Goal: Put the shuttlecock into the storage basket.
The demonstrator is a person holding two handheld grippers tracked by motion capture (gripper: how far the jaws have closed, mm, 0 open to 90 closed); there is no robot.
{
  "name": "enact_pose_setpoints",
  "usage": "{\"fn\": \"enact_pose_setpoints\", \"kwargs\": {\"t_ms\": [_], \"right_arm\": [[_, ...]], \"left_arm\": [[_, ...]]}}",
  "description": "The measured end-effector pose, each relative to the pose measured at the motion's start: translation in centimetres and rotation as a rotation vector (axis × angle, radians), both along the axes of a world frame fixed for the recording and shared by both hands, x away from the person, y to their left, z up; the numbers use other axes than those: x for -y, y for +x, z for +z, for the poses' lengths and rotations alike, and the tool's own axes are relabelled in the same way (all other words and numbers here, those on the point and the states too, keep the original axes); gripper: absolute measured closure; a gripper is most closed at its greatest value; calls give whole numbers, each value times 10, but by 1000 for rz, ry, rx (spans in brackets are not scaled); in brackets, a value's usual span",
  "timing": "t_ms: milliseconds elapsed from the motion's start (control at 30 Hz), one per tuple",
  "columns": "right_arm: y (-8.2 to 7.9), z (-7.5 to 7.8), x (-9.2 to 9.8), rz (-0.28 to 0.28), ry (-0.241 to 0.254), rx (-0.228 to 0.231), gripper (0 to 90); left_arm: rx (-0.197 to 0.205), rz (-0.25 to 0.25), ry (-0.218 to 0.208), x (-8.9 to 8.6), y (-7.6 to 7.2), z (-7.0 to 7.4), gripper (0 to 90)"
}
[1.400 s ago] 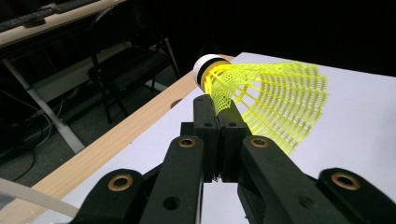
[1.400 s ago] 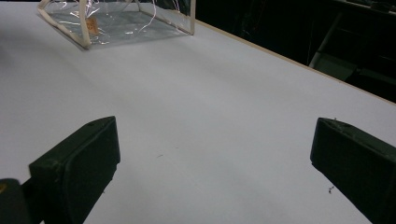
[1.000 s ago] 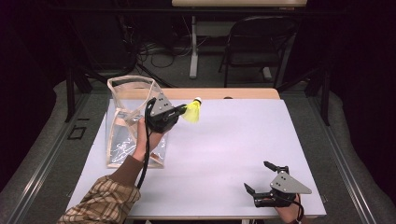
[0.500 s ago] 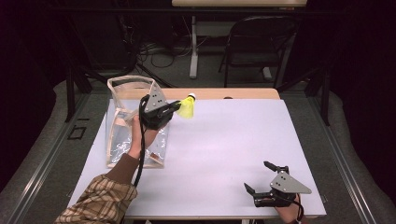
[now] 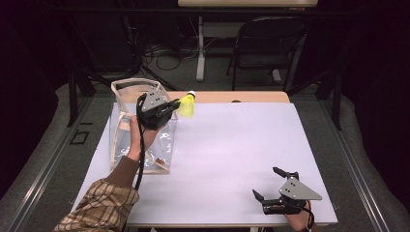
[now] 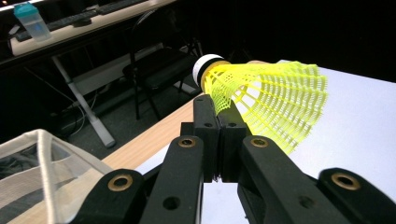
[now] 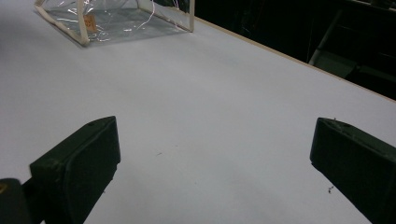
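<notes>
Carrying a yellow shuttlecock point(image 5: 186, 105) clamped by its skirt, the left hand-held gripper point(image 5: 170, 108) is hovering beside the clear bag point(image 5: 126, 88) at the surface's far left corner, needing lowering inside before release.

The left gripper point(image 5: 173, 107) hides part of the clear bag point(image 5: 126, 89) in the high view, where the shuttlecock point(image 5: 186, 105) is too small for detail. In the left gripper view the bag point(image 6: 32, 172) is cut off at the left edge. The right gripper's point(image 7: 212, 168) jaws are cut off at the bottom edge.
</notes>
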State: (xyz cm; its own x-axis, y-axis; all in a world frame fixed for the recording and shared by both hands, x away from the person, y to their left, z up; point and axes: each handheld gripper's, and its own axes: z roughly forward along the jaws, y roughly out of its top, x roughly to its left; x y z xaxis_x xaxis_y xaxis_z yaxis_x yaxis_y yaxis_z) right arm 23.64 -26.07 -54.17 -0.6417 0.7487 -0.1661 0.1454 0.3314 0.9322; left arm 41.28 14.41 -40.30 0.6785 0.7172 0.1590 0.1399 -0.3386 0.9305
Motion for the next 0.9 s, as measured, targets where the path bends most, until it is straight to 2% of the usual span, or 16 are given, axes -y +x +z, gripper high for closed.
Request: {"fn": "enact_pose_setpoints", "kwargs": {"t_ms": [400, 900], "right_arm": [[0, 0, 0, -1, 1, -1, 12], [0, 0, 0, -2, 0, -2, 13]], "left_arm": [[8, 24, 2, -8, 3, 6, 892], [23, 61, -25, -21, 7, 14, 893]]}}
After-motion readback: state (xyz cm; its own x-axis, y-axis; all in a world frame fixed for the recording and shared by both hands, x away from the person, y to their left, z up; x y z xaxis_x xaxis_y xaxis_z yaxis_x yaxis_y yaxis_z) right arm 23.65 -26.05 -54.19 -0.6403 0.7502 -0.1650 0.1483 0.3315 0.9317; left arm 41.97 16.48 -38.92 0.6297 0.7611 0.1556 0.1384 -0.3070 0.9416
